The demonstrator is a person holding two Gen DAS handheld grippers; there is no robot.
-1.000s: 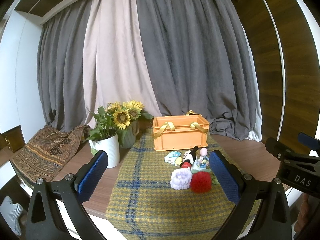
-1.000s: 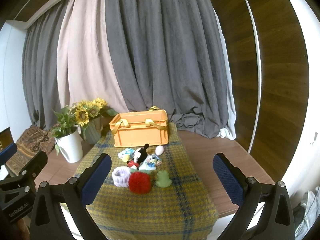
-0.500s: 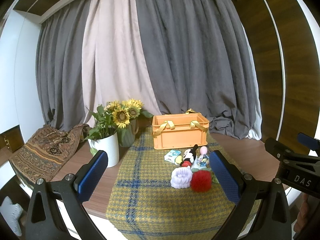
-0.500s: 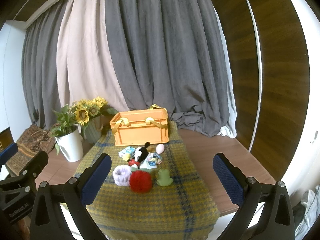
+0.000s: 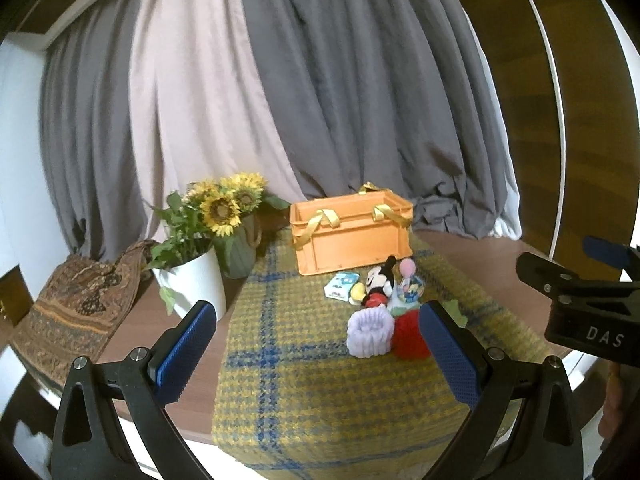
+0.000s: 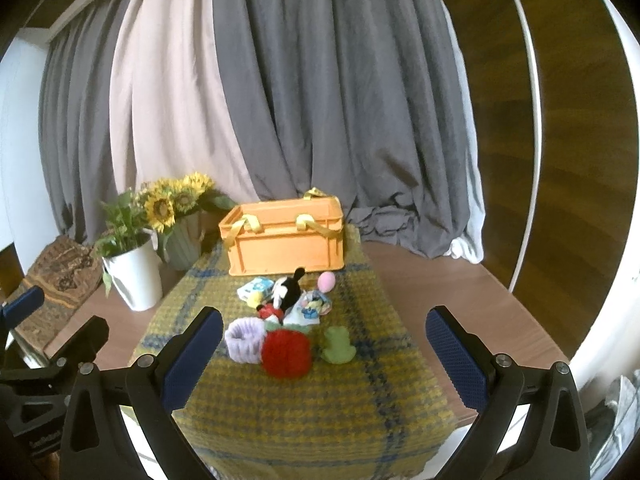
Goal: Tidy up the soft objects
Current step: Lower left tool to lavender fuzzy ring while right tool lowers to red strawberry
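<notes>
Hovering level: 2 wide-spread tools (image 5: 320,354) (image 6: 324,354)

Grey and beige curtains (image 5: 248,92) hang beside dark wood wall panelling (image 6: 560,128).

The left gripper (image 5: 316,354) hangs wide open above a yellow-and-blue plaid cloth (image 5: 304,392) on the wooden desk (image 5: 472,256). Ahead, a lavender knitted cup (image 5: 370,334) touches a red pompom (image 5: 408,338), before an orange plastic crate (image 5: 354,240).
</notes>
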